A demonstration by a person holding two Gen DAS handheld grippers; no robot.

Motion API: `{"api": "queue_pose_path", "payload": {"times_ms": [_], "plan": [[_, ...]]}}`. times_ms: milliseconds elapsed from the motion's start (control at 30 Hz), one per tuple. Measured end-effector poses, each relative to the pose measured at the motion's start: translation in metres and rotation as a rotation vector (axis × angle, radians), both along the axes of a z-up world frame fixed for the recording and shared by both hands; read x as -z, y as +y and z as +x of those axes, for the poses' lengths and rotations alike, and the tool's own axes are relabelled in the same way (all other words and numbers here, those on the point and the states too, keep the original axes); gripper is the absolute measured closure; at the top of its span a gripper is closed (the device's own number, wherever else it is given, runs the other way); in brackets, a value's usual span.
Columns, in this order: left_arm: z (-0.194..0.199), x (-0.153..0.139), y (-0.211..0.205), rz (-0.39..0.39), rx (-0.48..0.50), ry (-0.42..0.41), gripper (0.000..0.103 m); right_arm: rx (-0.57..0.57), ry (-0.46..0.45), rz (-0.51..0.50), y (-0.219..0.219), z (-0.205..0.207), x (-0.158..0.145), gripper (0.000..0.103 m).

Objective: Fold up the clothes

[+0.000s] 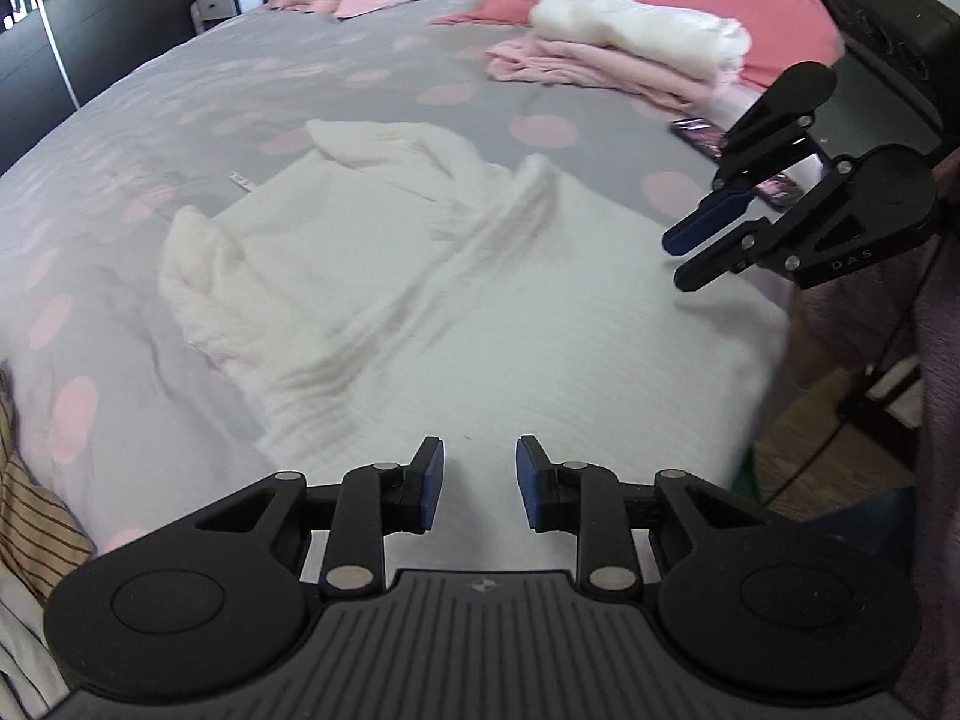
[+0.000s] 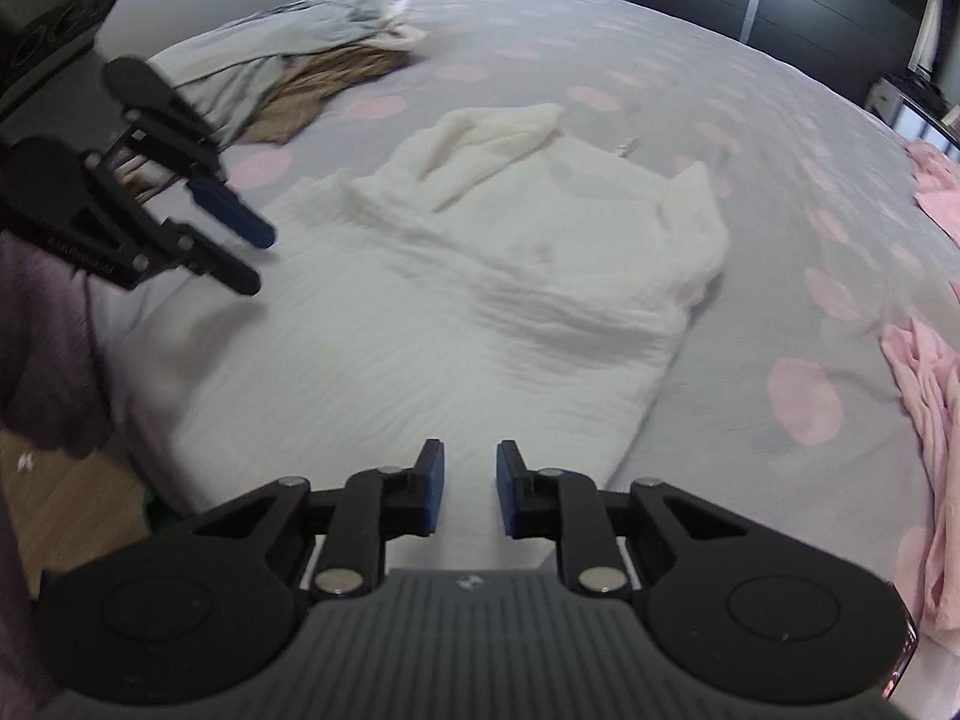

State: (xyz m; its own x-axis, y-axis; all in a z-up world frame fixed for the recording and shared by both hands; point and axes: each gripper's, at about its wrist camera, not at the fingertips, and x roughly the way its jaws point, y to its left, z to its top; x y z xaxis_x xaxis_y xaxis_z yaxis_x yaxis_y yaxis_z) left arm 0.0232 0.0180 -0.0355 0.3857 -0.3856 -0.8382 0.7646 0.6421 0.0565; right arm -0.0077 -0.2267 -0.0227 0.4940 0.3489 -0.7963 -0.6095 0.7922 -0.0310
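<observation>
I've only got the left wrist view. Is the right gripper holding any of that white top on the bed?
Observer: No. The right wrist view shows the right gripper with its pads apart and nothing between them, over the near edge of the white top.
Operator: Are there any clothes I can't see from here?
Observer: Yes. A grey garment lies heaped over a tan one at a far corner of the bed, beyond the left gripper.
</observation>
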Motion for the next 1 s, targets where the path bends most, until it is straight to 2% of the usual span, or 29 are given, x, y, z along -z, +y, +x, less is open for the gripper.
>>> {"api": "queue_pose_path", "payload": {"times_ms": [167,267,367,467,567,700,800,1000], "plan": [[0.026,0.012,-0.005,0.028,-0.071,0.000,0.077,0.077,-0.048,-0.054,-0.001,0.026,0.010,0.081],[0.037,0.015,0.001,0.046,-0.127,-0.015,0.072,0.133,-0.048,-0.072,-0.005,0.039,0.018,0.081],[0.047,0.015,0.006,0.031,-0.185,-0.040,0.064,0.199,-0.055,-0.050,-0.012,0.051,0.018,0.080],[0.054,0.007,0.007,0.014,-0.232,-0.094,0.061,0.254,-0.068,-0.018,-0.018,0.062,0.012,0.069],[0.064,-0.004,0.007,-0.010,-0.262,-0.144,0.054,0.273,-0.048,0.010,-0.024,0.077,0.006,0.066],[0.092,-0.020,0.006,-0.023,-0.255,-0.134,0.053,0.271,0.007,0.045,-0.034,0.110,-0.007,0.059],[0.116,-0.027,0.010,-0.029,-0.259,-0.141,0.049,0.265,0.038,0.062,-0.041,0.135,-0.017,0.058],[0.175,-0.012,0.028,-0.046,-0.316,-0.087,0.049,0.253,0.082,0.079,-0.042,0.193,-0.017,0.057]]}}
